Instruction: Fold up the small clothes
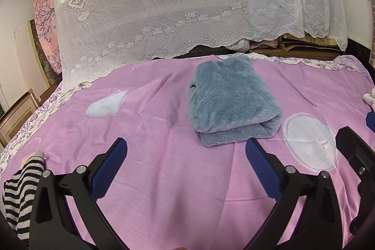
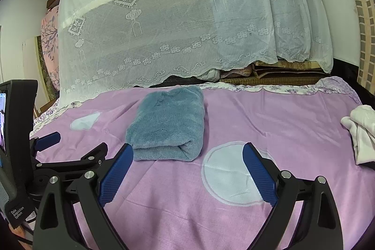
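My left gripper [image 1: 186,147] hangs with its blue-padded fingers [image 1: 110,168] spread wide, gripping nothing. My right gripper [image 2: 187,152] sits level beside it, likewise wide apart and empty, both pointing forward.

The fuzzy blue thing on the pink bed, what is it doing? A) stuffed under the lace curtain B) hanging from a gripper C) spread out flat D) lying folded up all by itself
D: the fuzzy blue garment lies folded on the pink bedsheet, and both the left gripper and right gripper are open and empty, short of it.
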`<state>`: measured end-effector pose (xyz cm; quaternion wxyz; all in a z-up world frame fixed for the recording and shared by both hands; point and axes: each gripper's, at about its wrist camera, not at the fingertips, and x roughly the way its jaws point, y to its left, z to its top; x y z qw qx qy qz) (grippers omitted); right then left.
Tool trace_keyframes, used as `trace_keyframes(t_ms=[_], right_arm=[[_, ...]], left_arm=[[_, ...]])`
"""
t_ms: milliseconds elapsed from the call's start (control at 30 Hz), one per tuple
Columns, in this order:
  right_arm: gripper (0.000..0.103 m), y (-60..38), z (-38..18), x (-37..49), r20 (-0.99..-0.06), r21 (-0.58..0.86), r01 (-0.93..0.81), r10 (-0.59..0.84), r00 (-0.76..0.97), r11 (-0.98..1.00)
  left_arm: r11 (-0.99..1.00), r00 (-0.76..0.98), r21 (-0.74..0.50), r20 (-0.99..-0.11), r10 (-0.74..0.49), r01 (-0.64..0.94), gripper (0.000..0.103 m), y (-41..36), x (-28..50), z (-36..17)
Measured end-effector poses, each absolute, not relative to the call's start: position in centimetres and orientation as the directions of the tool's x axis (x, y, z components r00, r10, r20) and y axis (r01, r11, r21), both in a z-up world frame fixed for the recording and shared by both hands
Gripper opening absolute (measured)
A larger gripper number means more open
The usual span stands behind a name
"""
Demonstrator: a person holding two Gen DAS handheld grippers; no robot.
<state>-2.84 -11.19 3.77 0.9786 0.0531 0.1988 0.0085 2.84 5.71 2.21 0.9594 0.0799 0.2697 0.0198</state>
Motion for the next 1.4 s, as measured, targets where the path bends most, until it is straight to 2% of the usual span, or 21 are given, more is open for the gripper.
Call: trace_keyframes(t_ms=[967, 1400], right_arm=[[0.095, -11.0, 3.6, -2.7, -0.397, 0.11, -0.003, 0.047, 0.917, 0.994], [0.096, -10.1, 4.8, 1.0, -0.438, 0.117, -0.056, 0.103, 0.893, 0.992]], left_arm=[[0.986, 0.849, 0.165, -0.522, 0.079, 0.009, 0.099, 5.4, 2.5, 2.0], [0.985, 0.841, 0.147, -0.519, 0.153, -0.089, 0.099, 8.2, 3.0, 3.0]])
